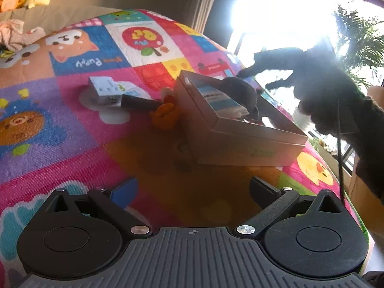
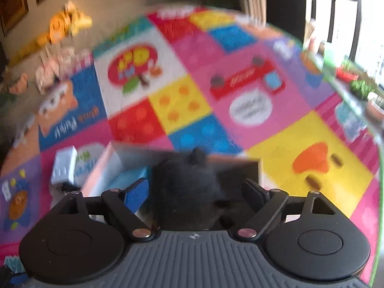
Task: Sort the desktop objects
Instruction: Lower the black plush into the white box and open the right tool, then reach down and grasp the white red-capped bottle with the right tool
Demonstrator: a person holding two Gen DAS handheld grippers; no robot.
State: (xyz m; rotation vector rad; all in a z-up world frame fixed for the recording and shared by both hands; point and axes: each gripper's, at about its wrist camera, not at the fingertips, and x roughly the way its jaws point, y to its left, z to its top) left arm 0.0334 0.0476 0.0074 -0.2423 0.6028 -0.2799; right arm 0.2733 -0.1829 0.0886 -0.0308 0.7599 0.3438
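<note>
Left wrist view: our left gripper (image 1: 193, 187), jaws spread and empty, faces the beige cardboard box (image 1: 240, 141) on the patchwork counter (image 1: 72, 124). Right wrist view: our right gripper (image 2: 195, 190), jaws released, hovers over the dark fuzzy plush toy (image 2: 189, 189) in the box; we should lift clear slowly.

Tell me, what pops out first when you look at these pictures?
The bright cartoon play mat covering the surface grabs you first. On it sits an open cardboard box with a dark fuzzy toy inside, and a small orange plush lies just left of the box. Behind, a window blazes white.
</note>
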